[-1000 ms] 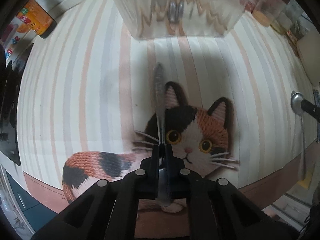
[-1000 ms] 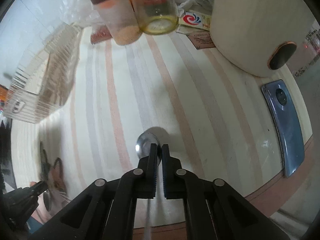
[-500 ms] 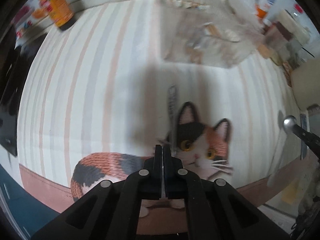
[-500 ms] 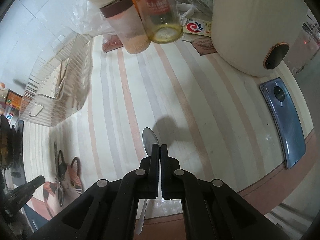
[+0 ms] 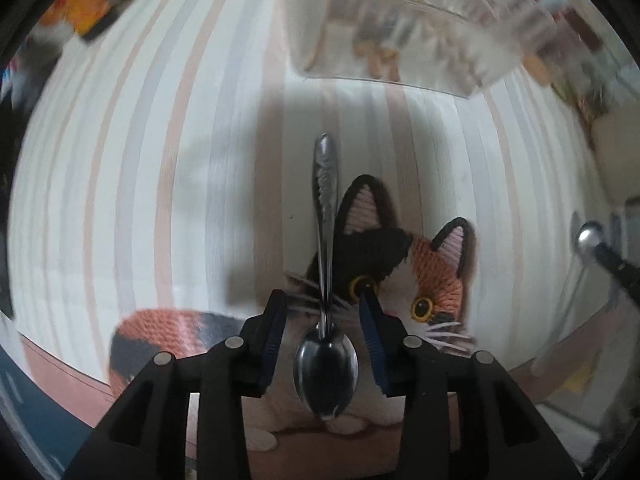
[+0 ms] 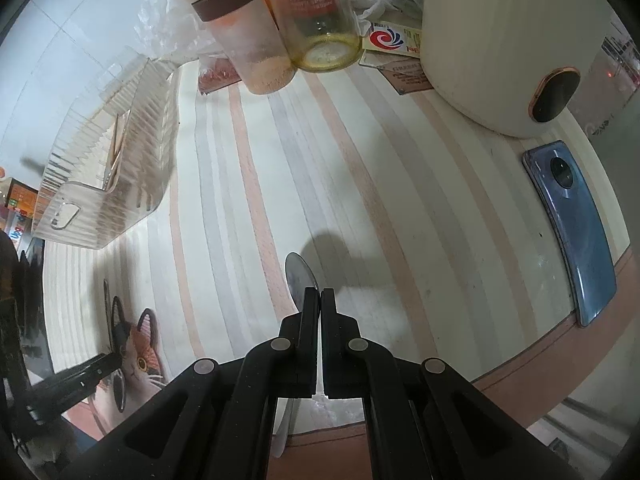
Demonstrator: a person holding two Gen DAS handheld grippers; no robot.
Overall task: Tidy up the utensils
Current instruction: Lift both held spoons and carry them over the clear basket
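A steel spoon [image 5: 326,336] lies flat on the striped mat with the cat picture [image 5: 404,280]. Its dark, shiny bowl rests below the cat's face, and its patterned handle runs away past the cat's left ear. A second spoon [image 6: 301,278] has a round, pale bowl and is held above the stripes, well to the right of the cat. A clear ribbed plastic box [image 6: 108,168] stands beyond the cat, with wooden sticks inside.
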